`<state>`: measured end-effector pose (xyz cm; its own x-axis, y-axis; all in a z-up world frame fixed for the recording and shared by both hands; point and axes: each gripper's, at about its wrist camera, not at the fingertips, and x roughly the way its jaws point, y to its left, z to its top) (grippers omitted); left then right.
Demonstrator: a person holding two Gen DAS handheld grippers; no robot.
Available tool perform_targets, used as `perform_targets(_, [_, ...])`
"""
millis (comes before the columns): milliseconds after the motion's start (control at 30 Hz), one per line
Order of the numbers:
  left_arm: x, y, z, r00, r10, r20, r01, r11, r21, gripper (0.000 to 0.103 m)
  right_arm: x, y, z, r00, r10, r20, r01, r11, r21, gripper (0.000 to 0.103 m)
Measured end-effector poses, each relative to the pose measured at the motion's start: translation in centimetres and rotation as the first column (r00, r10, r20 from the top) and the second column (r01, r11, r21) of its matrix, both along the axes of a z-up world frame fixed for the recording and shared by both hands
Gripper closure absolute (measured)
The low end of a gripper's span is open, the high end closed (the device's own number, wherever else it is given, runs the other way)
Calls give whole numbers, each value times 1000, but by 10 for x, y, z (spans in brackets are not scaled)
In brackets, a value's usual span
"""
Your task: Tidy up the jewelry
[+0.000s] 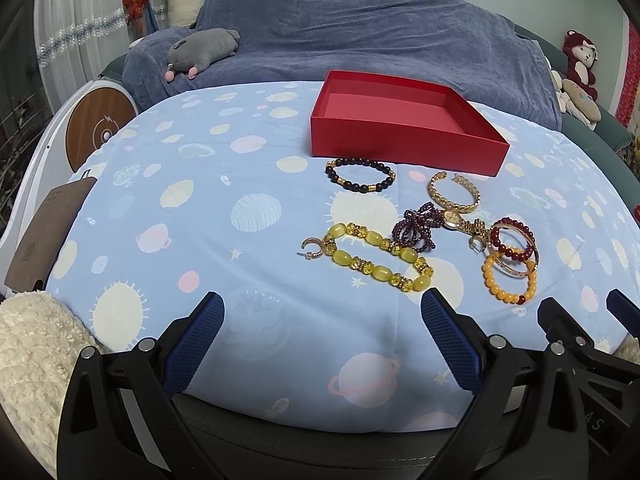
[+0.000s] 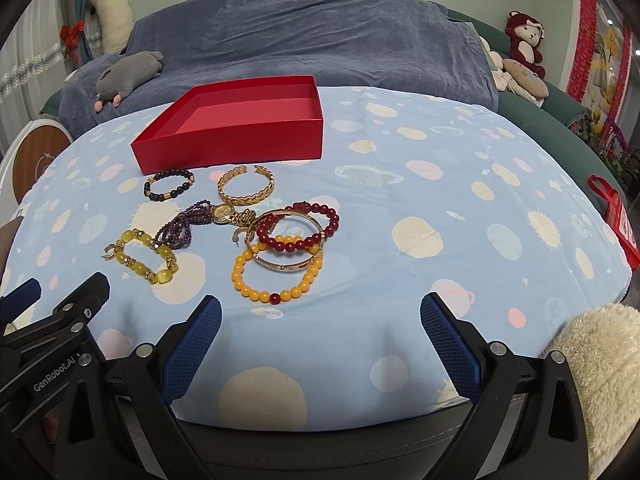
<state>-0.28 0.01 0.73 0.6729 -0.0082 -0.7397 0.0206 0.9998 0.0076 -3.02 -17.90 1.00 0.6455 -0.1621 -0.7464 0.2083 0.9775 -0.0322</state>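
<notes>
An empty red box (image 1: pixel 404 142) (image 2: pixel 236 140) stands at the far side of the table. In front of it lie a black bead bracelet (image 1: pixel 360 175) (image 2: pixel 170 185), a gold cuff (image 1: pixel 454 194) (image 2: pixel 245 191), a gold watch (image 1: pixel 454 218) (image 2: pixel 224 213) on purple beads (image 1: pixel 416 230) (image 2: pixel 180 228), a yellow bead bracelet (image 1: pixel 376 258) (image 2: pixel 146 258), a dark red bracelet (image 1: pixel 514 240) (image 2: pixel 298 226), a gold bangle (image 2: pixel 284 266) and an orange bracelet (image 1: pixel 508 280) (image 2: pixel 276 276). My left gripper (image 1: pixel 322 310) and right gripper (image 2: pixel 320 312) are open, empty, near the front edge.
The table wears a light blue planet-print cloth (image 1: pixel 240 208) (image 2: pixel 460 208). Behind it is a sofa under a blue cover (image 1: pixel 360 40) with a grey plush (image 1: pixel 204 50). Fluffy cream sleeves (image 1: pixel 32 360) (image 2: pixel 600 360) show at the frame edges. A red bag (image 2: pixel 612 216) sits at the right.
</notes>
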Motion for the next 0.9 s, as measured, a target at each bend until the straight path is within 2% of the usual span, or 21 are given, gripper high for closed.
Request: perform_targets(900, [0, -1, 1, 1000, 10, 3, -10, 1000, 13, 9, 0, 2, 0, 1000, 6, 4, -6, 1000, 0, 7])
